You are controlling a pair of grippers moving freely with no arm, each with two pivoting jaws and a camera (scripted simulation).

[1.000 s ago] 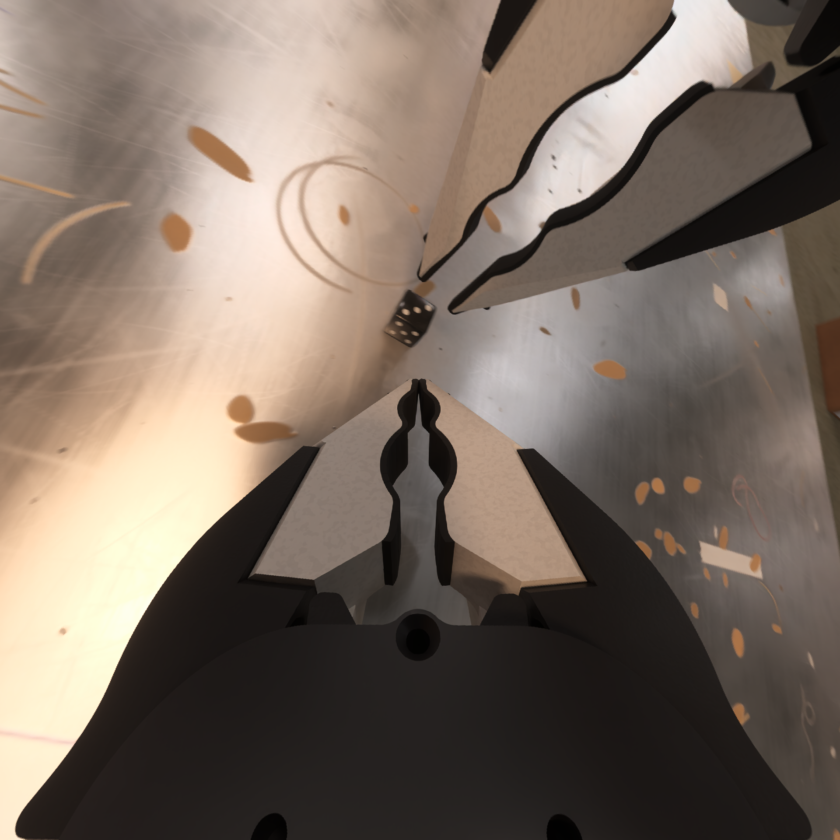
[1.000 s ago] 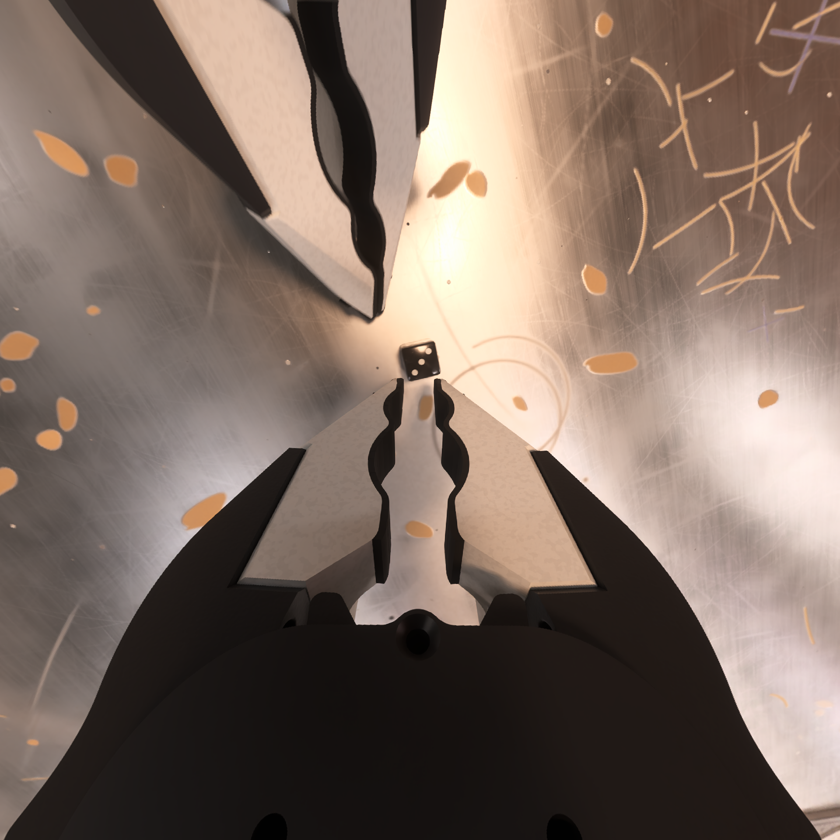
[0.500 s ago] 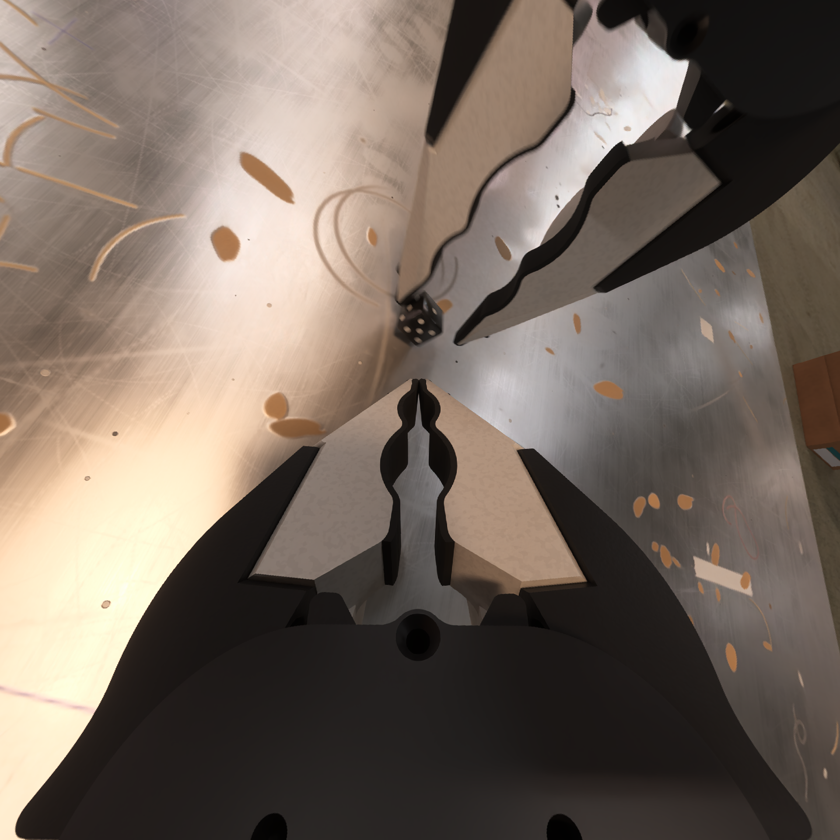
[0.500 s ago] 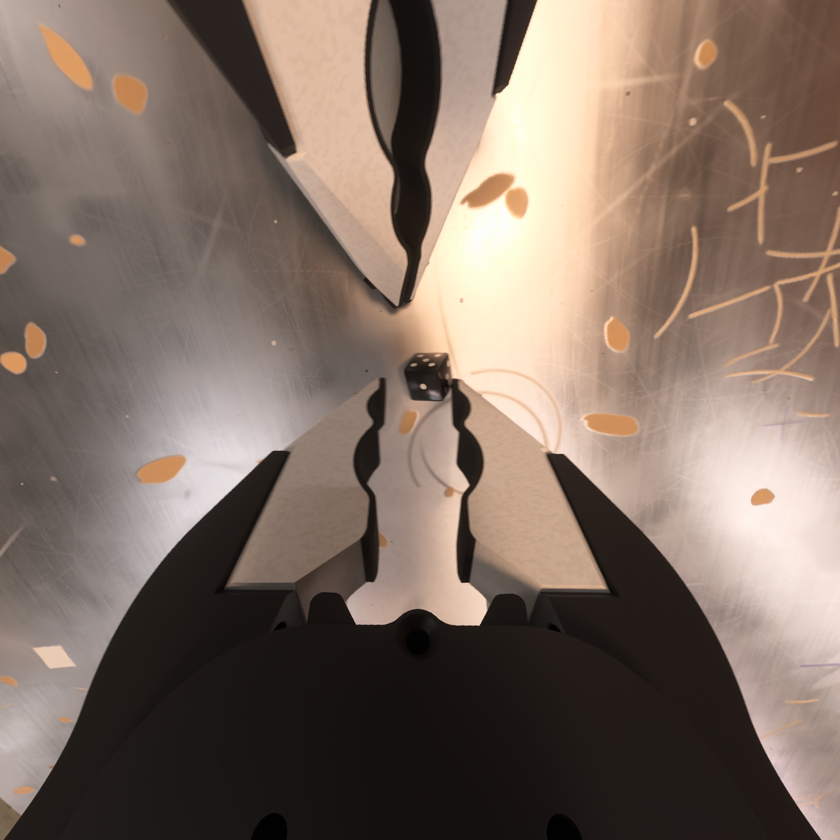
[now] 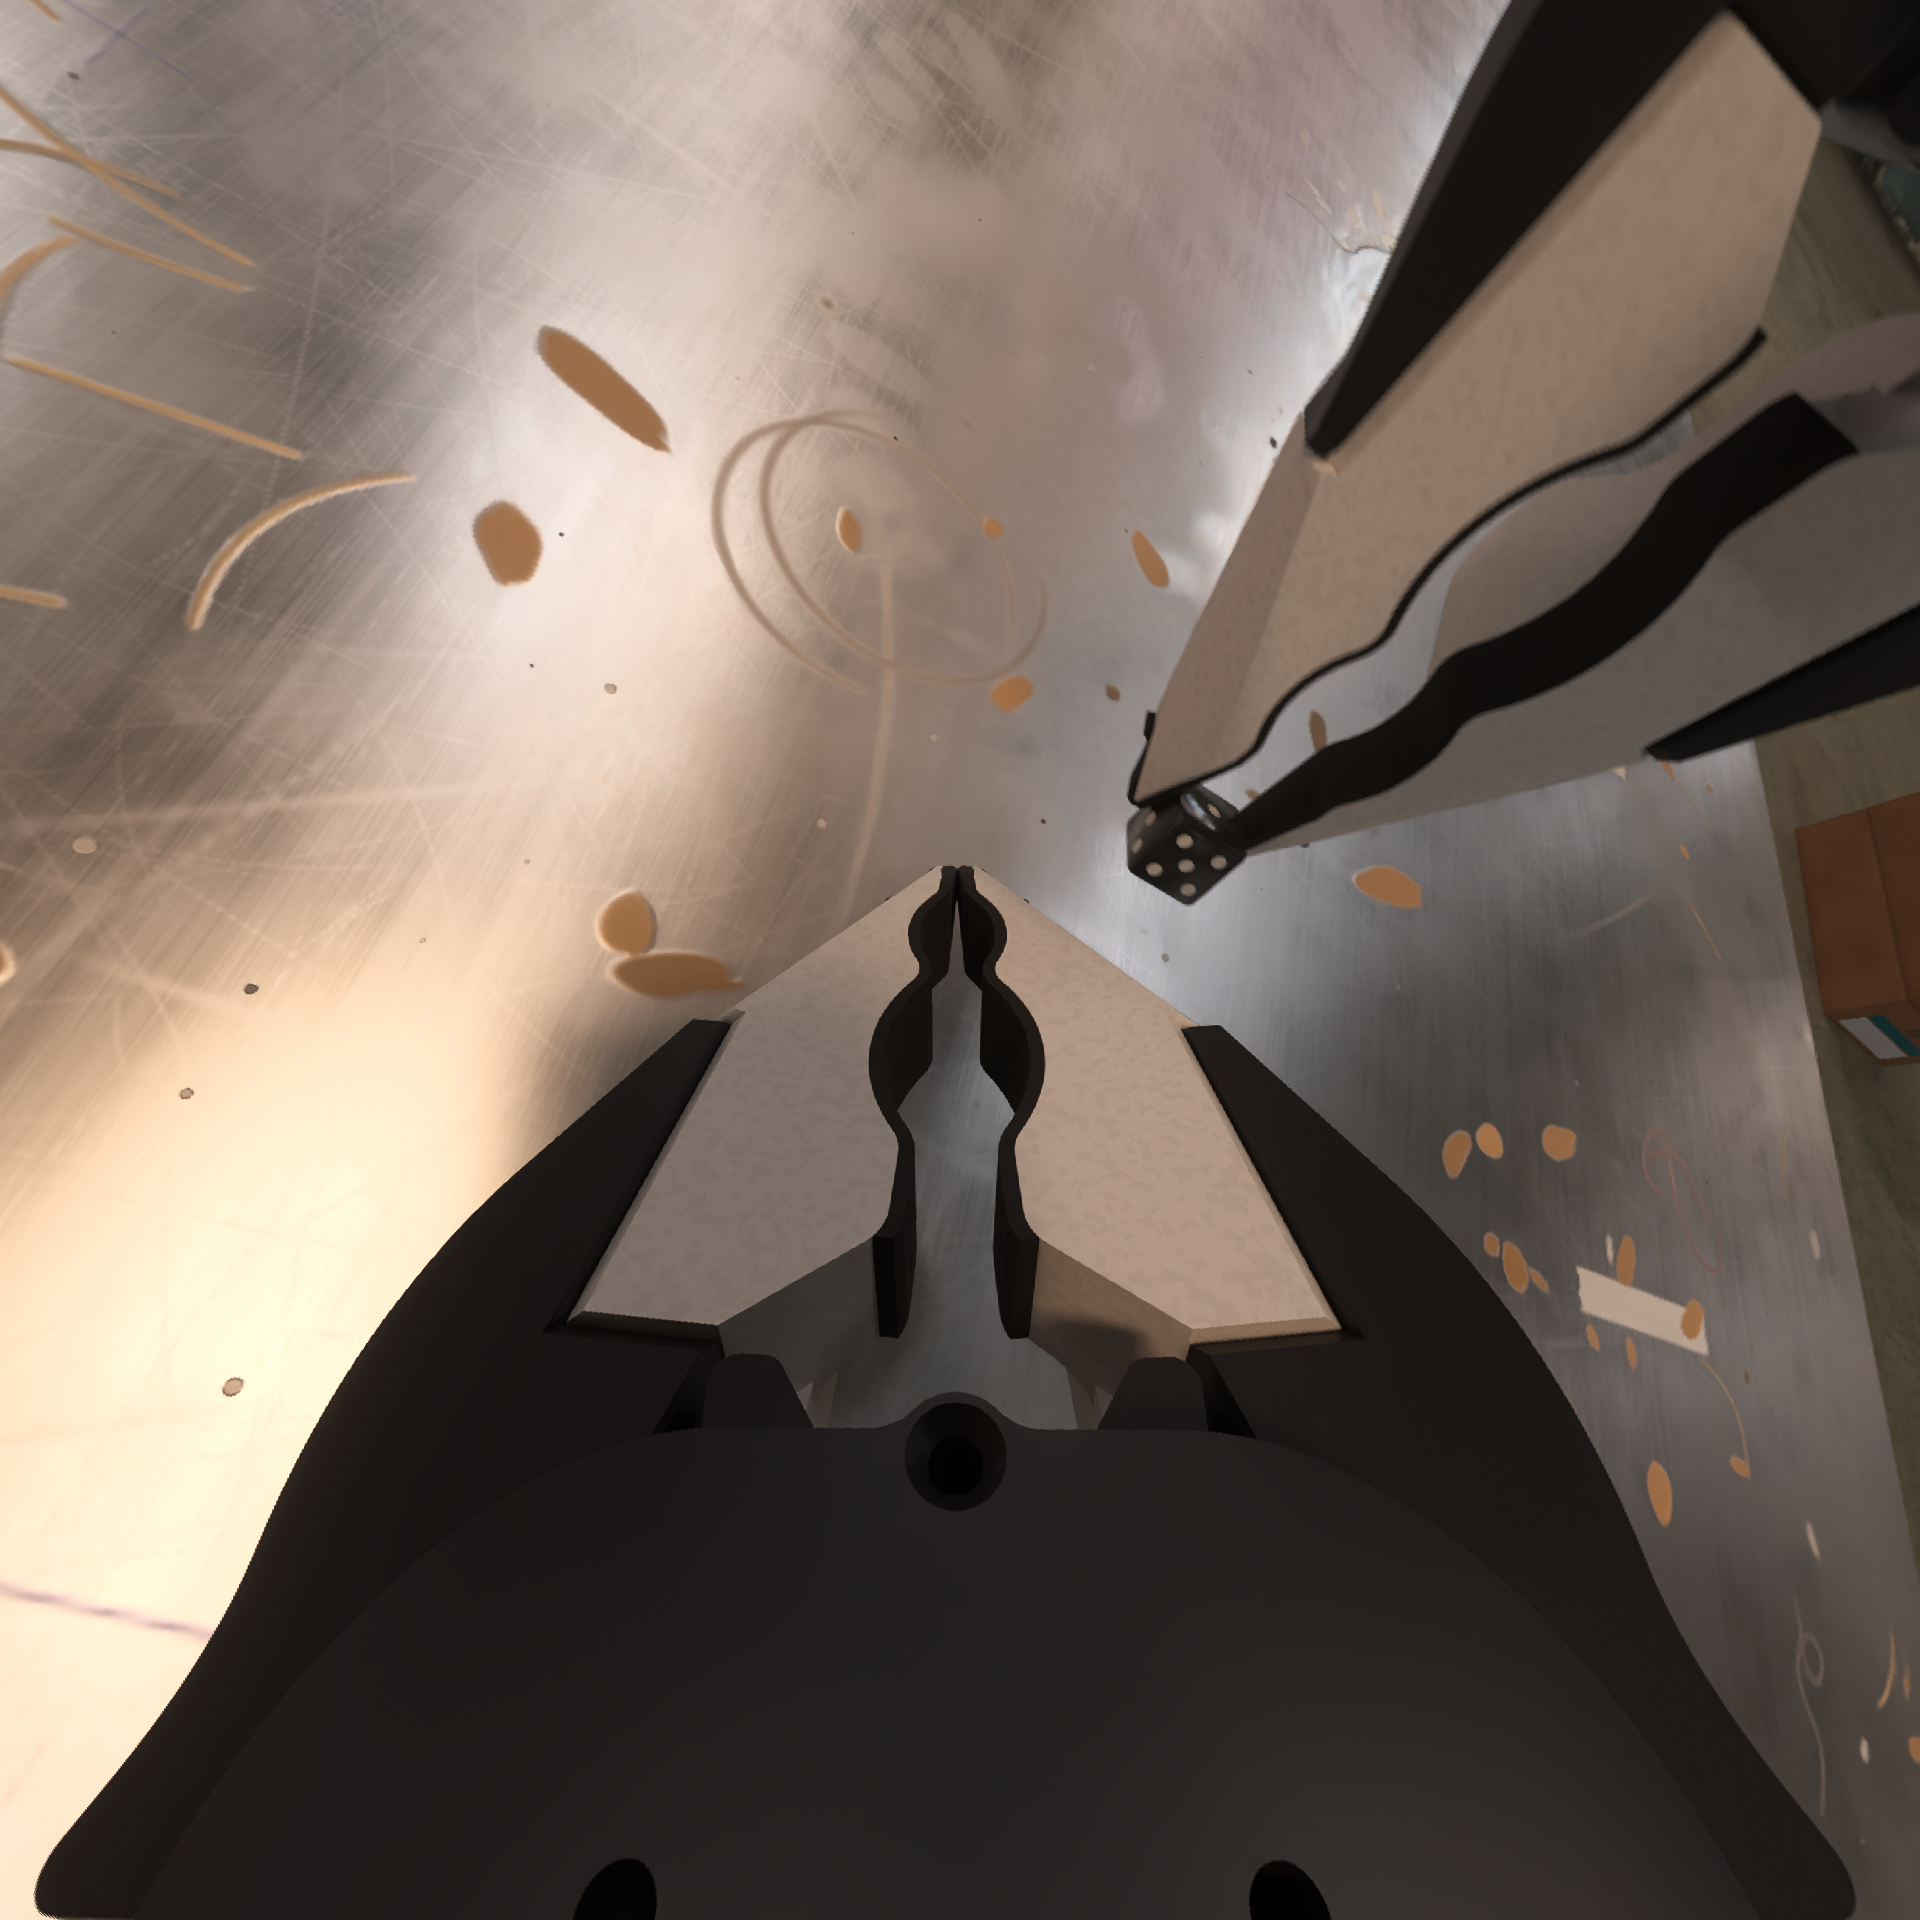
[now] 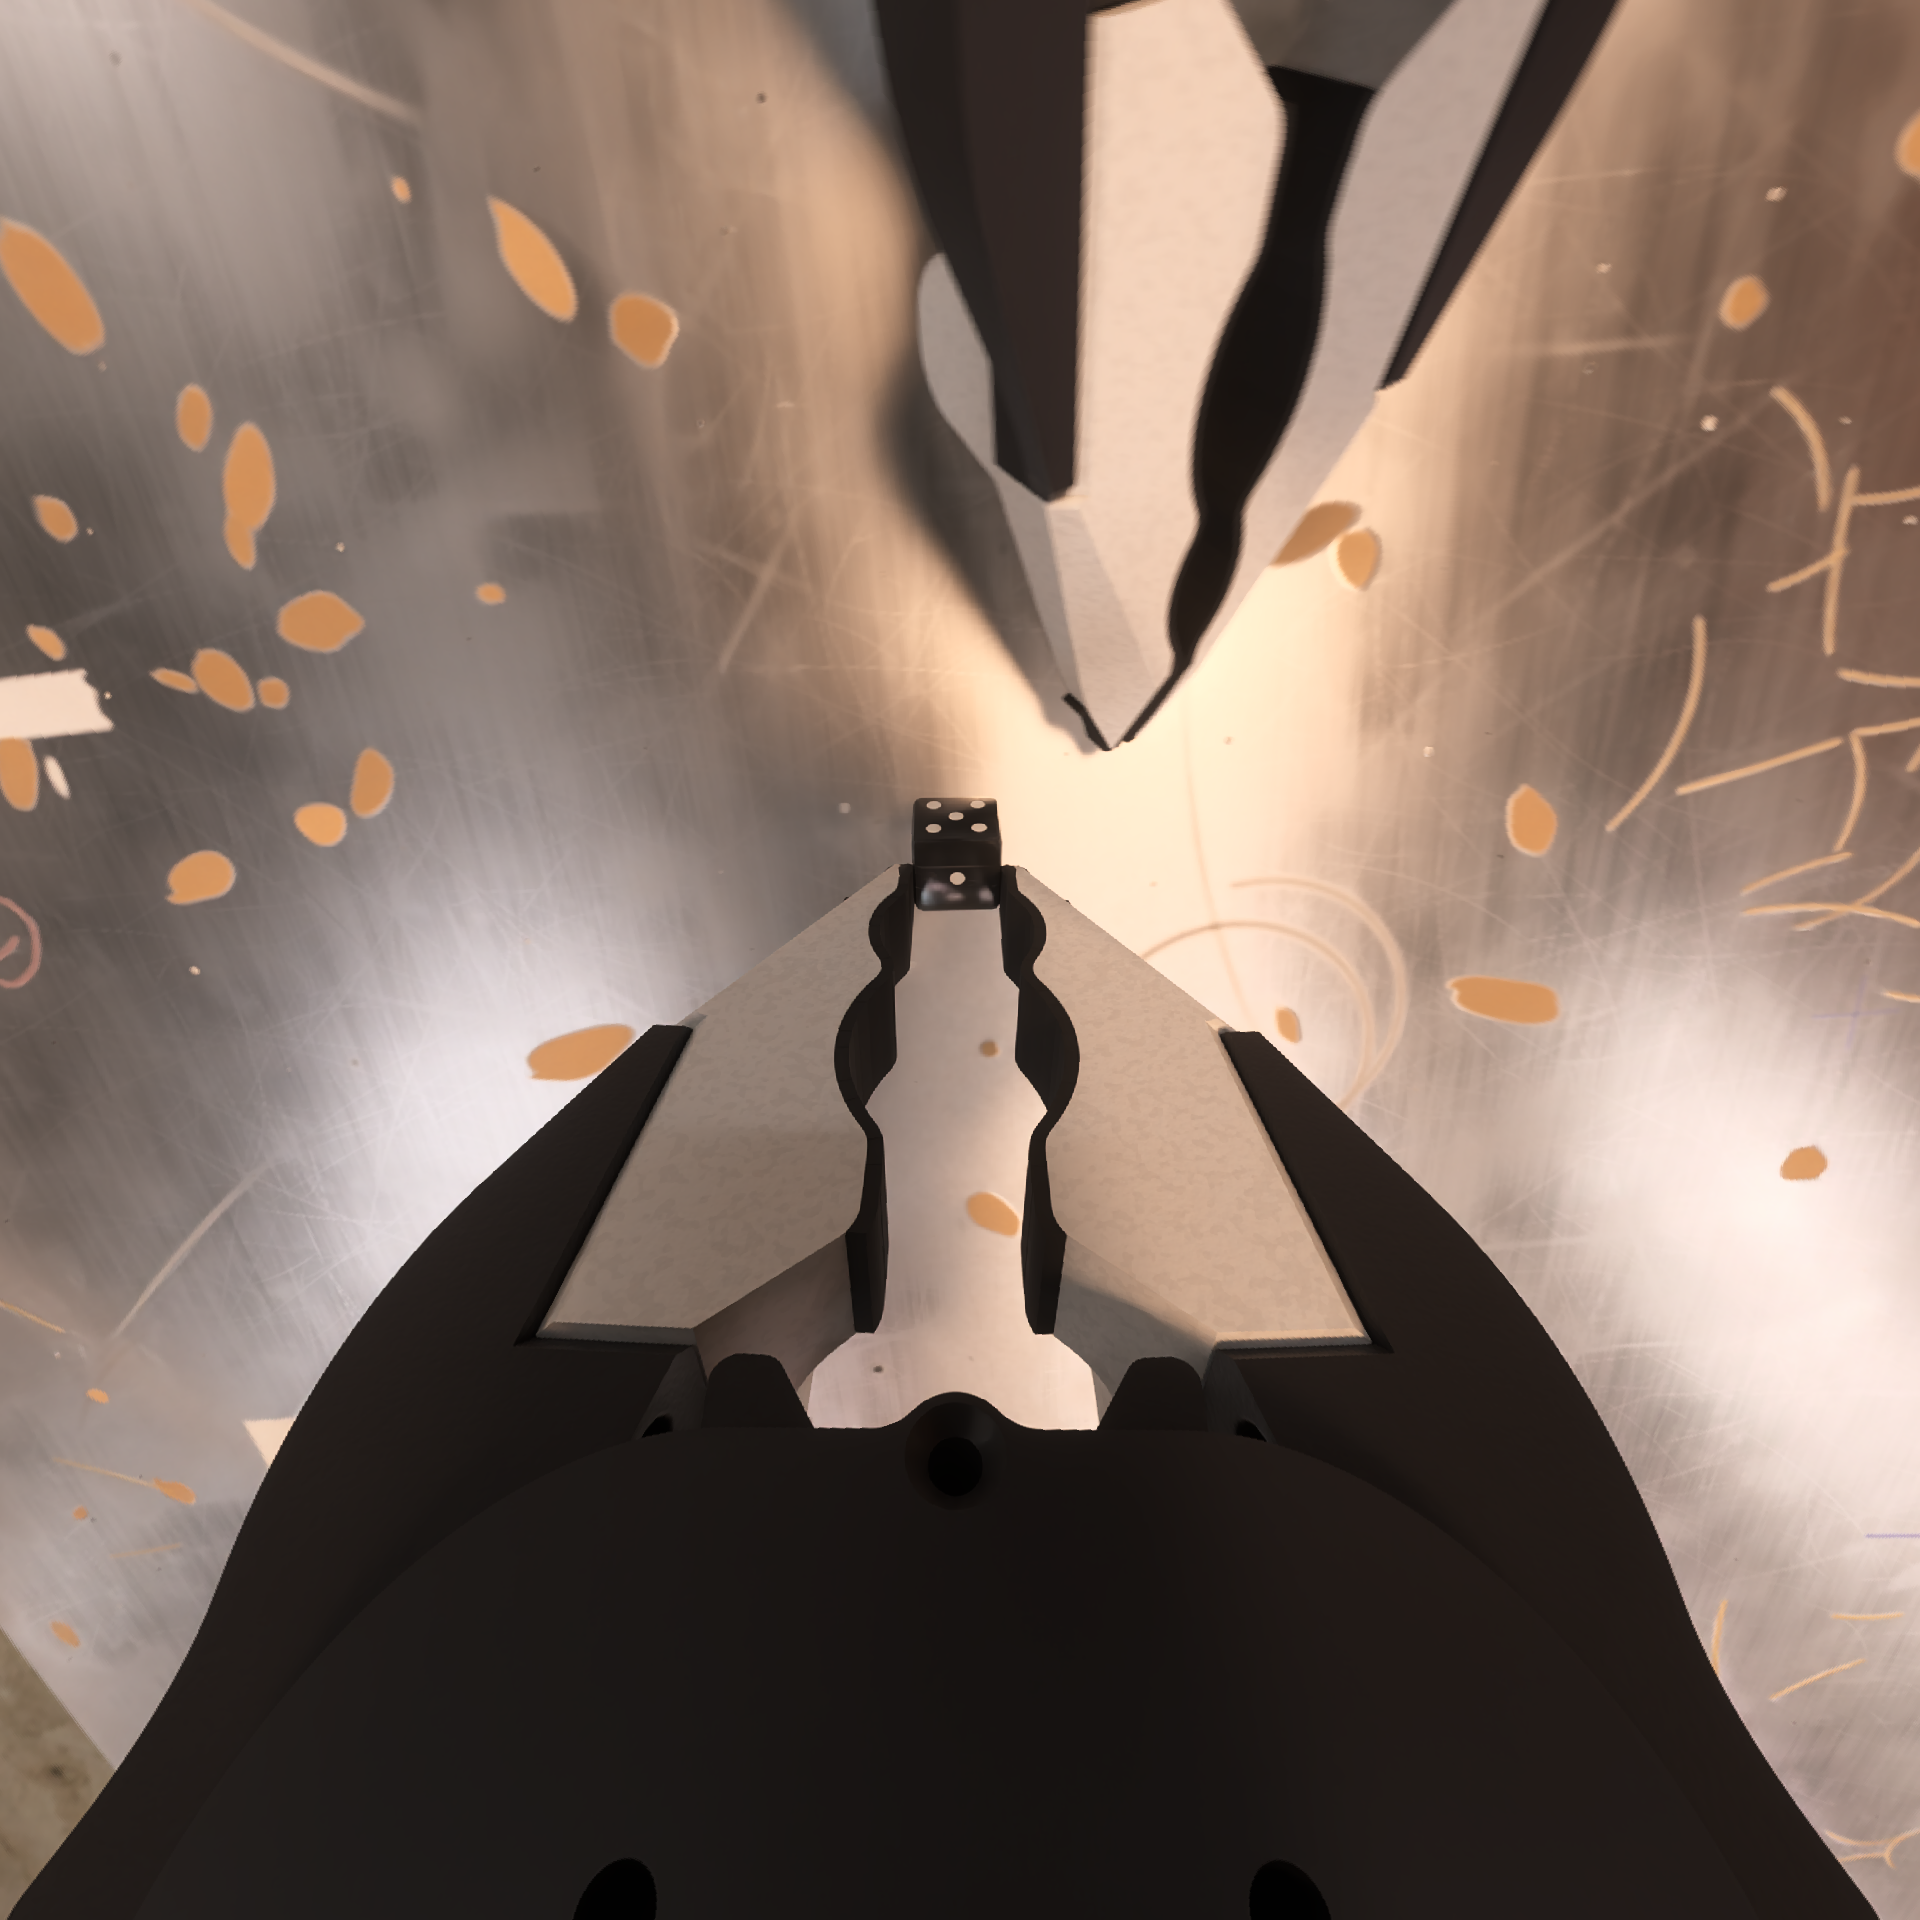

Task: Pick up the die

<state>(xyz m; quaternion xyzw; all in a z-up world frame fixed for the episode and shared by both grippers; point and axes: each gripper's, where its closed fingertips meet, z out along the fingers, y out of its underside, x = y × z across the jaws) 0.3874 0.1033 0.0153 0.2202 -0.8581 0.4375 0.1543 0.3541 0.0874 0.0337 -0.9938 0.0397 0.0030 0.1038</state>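
The die (image 6: pixel 956 847) is small and black with pale pips. It sits between the fingertips of my right gripper (image 6: pixel 956 878), whose jaws are closed against its two sides over the scratched metal table (image 6: pixel 416 1039). In the left wrist view the die (image 5: pixel 1184 857) shows pinched at the tips of the right gripper (image 5: pixel 1195 810), up and to the right. My left gripper (image 5: pixel 956 873) is shut and empty, its tips a short way left of the die. It shows in the right wrist view (image 6: pixel 1117 727), just beyond the die. I cannot tell whether the die is off the table.
The metal table (image 5: pixel 416 831) is scratched and dotted with orange specks. A strip of white tape (image 5: pixel 1642 1325) lies at the right and shows in the right wrist view (image 6: pixel 47 707). A brown box (image 5: pixel 1860 914) lies beyond the table's right edge.
My right gripper has moved onto the die and its jaws have narrowed onto the die's sides. My left gripper has stayed shut and drawn away; the die now lies farther right in its view.
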